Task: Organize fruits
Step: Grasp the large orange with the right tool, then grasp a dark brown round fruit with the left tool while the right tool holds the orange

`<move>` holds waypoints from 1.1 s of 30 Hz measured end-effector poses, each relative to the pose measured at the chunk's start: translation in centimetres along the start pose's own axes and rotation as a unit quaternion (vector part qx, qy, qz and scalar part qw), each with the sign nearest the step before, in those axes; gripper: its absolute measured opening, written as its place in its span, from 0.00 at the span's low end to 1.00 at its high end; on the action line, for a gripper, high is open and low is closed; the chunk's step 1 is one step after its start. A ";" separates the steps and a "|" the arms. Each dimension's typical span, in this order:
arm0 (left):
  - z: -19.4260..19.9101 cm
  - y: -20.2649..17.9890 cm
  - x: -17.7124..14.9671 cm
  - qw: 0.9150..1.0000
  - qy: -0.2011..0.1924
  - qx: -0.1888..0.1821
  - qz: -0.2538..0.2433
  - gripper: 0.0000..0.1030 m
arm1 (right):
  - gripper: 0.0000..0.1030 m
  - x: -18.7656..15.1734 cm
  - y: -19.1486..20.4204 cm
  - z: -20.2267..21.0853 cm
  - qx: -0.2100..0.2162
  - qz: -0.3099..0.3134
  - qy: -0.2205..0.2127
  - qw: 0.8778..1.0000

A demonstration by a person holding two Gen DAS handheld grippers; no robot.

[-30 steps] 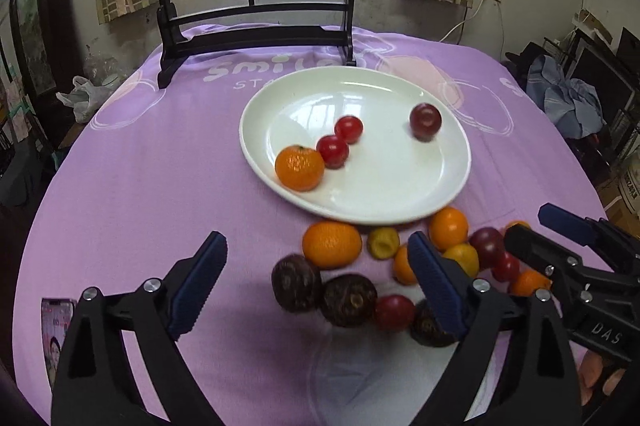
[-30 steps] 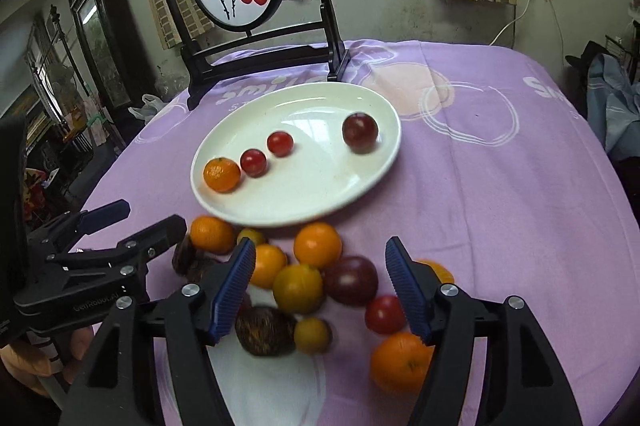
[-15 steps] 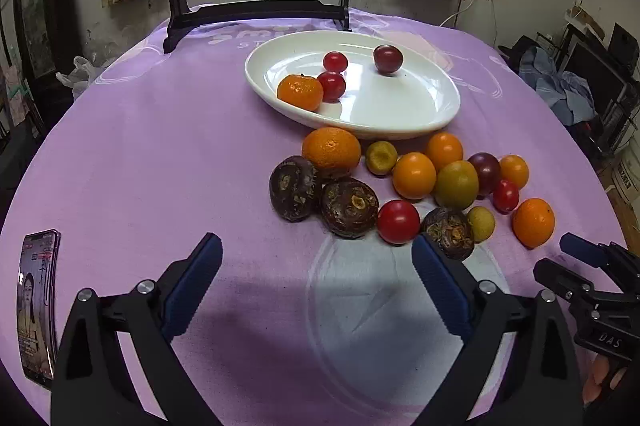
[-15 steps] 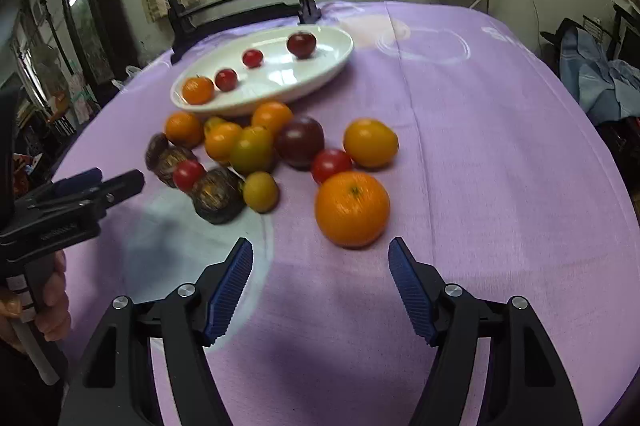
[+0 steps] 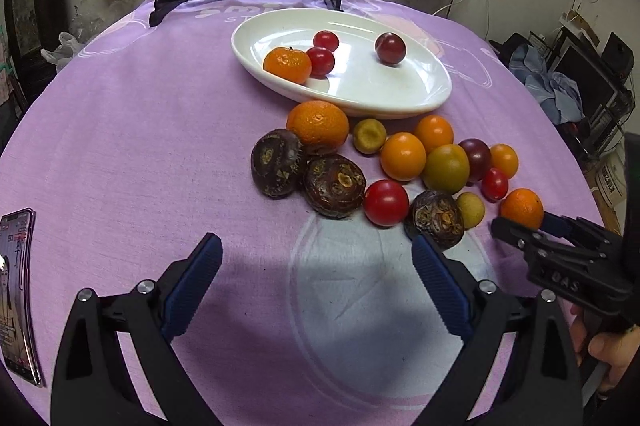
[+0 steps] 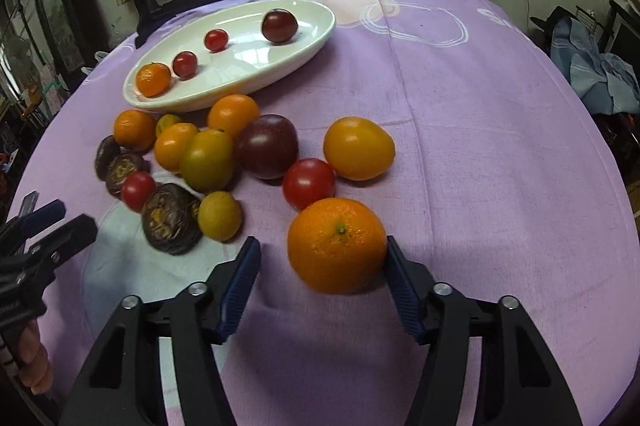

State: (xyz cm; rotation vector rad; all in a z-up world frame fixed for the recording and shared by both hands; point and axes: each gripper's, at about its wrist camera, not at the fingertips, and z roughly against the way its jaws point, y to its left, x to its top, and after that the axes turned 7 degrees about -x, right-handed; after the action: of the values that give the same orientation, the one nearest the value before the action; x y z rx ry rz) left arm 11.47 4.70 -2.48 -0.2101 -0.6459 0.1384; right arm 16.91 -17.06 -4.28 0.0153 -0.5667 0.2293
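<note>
Your right gripper [image 6: 322, 266] is closing, its fingers [image 6: 240, 276] straddling the orange [image 6: 337, 245] at the near edge of the loose fruit on the purple-covered counter [image 6: 480, 145]. The right-hand pad sits against the peel; the left-hand pad stands clear of it. Your left gripper [image 5: 316, 286] hangs with fingers wide and nothing between them, just short of the dark brown fruits [image 5: 334, 184]. The white plate [image 5: 400, 97] beyond carries a mandarin [image 5: 287, 65], two cherry tomatoes [image 5: 320, 61] and a plum [image 5: 390, 48].
</note>
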 end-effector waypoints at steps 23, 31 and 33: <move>-0.3 3.8 0.8 0.996 -0.016 0.039 0.077 0.91 | 0.44 -2.8 2.4 3.4 0.120 0.029 -0.042 0.992; 0.5 4.9 1.6 0.992 -0.021 0.060 0.111 0.88 | 0.44 -3.1 2.5 4.1 0.127 0.033 -0.049 0.990; 0.5 4.8 1.8 0.991 -0.015 0.058 0.116 0.81 | 0.44 -3.1 2.8 4.1 0.131 0.039 -0.048 0.989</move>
State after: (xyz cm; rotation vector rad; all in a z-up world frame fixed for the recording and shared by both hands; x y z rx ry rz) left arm 12.33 9.80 -2.20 -0.1701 -0.6399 0.4032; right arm 11.58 -15.31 -2.61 0.2613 -0.6303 0.3800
